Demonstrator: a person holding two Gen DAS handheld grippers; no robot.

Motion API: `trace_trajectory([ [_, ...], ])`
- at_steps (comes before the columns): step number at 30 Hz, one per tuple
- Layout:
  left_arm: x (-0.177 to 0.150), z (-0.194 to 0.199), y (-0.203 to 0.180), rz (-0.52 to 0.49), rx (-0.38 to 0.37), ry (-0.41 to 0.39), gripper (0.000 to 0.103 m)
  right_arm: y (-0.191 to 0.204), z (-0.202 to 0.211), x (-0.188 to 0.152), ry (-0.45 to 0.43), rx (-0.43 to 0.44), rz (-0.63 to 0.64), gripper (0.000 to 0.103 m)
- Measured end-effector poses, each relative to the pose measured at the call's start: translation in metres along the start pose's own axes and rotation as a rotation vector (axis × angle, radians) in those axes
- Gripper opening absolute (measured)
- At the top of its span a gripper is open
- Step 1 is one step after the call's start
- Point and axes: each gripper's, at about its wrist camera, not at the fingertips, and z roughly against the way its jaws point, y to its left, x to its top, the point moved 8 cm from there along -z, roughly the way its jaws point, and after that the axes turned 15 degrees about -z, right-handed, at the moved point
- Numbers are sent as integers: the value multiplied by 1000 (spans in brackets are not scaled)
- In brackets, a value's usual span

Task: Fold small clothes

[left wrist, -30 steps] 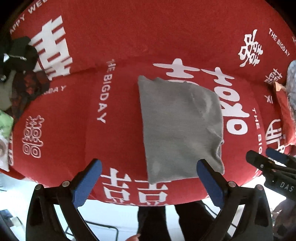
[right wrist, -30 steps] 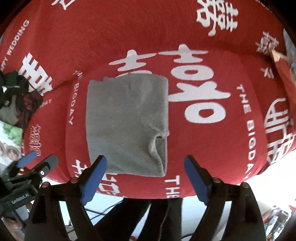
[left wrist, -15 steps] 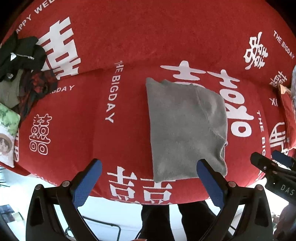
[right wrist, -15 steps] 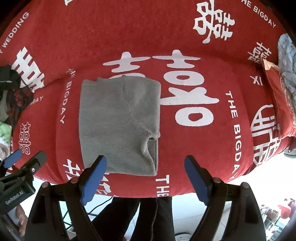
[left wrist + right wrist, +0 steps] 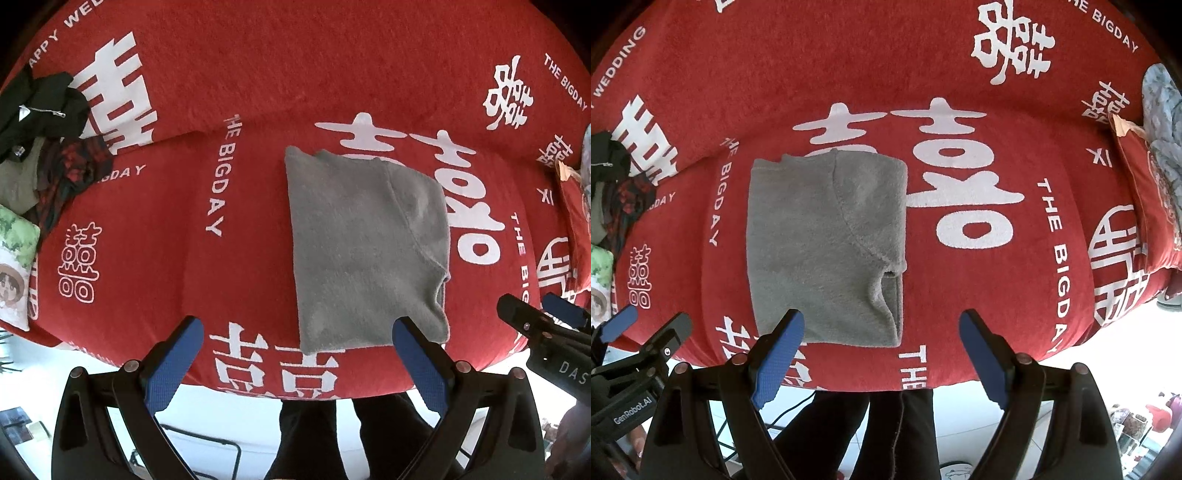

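A grey garment (image 5: 365, 247) lies folded into a neat rectangle on the red sofa seat (image 5: 236, 280); it also shows in the right wrist view (image 5: 827, 251). My left gripper (image 5: 295, 354) is open and empty, held above the seat's front edge, with the garment's near edge between its blue pads (image 5: 173, 363). My right gripper (image 5: 882, 350) is open and empty, held above the front edge at the garment's near right corner. Each gripper shows at the edge of the other's view: the right one (image 5: 543, 328), the left one (image 5: 646, 332).
A heap of dark clothes (image 5: 40, 140) and a printed cushion (image 5: 14, 266) sit at the sofa's left end. A red cushion (image 5: 1145, 199) and a blue-grey cloth (image 5: 1161, 107) sit at the right end. The person's dark legs (image 5: 871, 435) stand below the seat edge.
Both grippers have drawn back and up from the sofa, so more of the seat shows. The grey garment stays folded and still. Both stay open.
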Motion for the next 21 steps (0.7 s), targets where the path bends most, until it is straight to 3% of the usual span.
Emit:
trace_trajectory([
  [21,0,-1,5,10,12,8,102,5,-1,-2,0,1,0,88],
])
